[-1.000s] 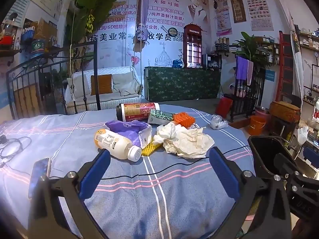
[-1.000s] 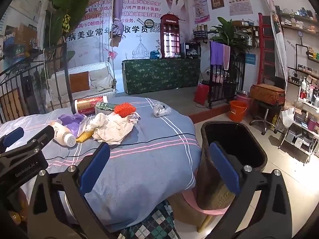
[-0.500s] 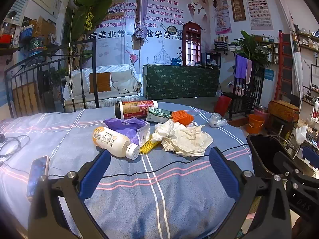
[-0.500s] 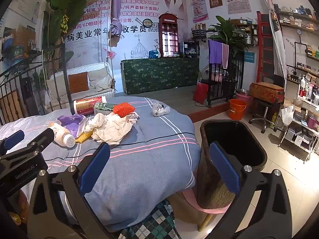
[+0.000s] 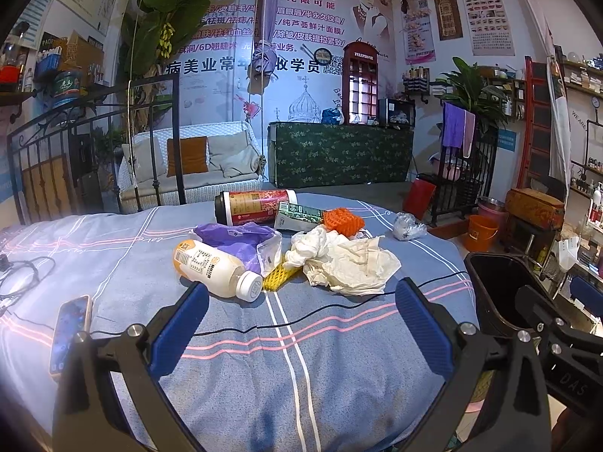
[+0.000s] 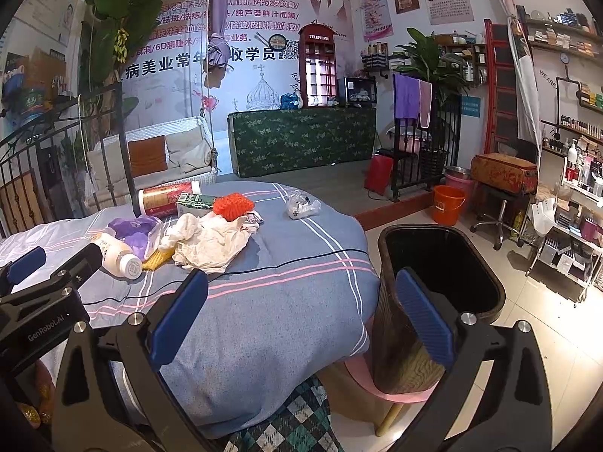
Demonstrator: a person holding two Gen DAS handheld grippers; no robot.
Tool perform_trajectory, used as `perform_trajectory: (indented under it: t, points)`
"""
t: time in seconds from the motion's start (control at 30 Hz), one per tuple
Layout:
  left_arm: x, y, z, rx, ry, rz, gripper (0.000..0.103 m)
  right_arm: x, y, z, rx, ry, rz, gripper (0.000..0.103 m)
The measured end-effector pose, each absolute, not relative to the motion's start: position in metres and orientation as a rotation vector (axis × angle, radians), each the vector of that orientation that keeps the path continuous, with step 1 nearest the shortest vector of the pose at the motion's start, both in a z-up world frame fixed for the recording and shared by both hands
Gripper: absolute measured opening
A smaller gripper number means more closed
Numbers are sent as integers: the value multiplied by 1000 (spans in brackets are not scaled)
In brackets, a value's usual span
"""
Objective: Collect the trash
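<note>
Left wrist view: the left gripper (image 5: 299, 316) is spread wide and empty above the striped bedspread (image 5: 226, 358); the trash pile lies mid-bed, a white bottle (image 5: 216, 269) on its side beside crumpled paper (image 5: 350, 260). Right wrist view: the right gripper (image 6: 301, 309) is likewise released, its right finger overlapping the black bin (image 6: 444, 260) beside the bed; the bin's base is hidden.

Your right gripper (image 6: 299, 312) gapes empty between the bed's (image 6: 264, 301) trash pile (image 6: 203, 237), far left, and the bin (image 6: 444, 263), right.
</note>
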State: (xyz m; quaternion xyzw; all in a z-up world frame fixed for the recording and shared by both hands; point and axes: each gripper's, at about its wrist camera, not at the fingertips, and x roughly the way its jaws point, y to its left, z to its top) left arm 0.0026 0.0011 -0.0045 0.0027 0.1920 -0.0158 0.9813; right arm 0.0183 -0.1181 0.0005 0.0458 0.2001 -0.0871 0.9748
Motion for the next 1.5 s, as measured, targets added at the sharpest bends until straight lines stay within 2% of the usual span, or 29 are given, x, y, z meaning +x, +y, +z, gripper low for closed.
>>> perform_trajectory:
  t: [1.5]
  points:
    - [1, 2, -8, 2, 397, -35, 98, 16, -119, 1, 101, 414, -178, 99]
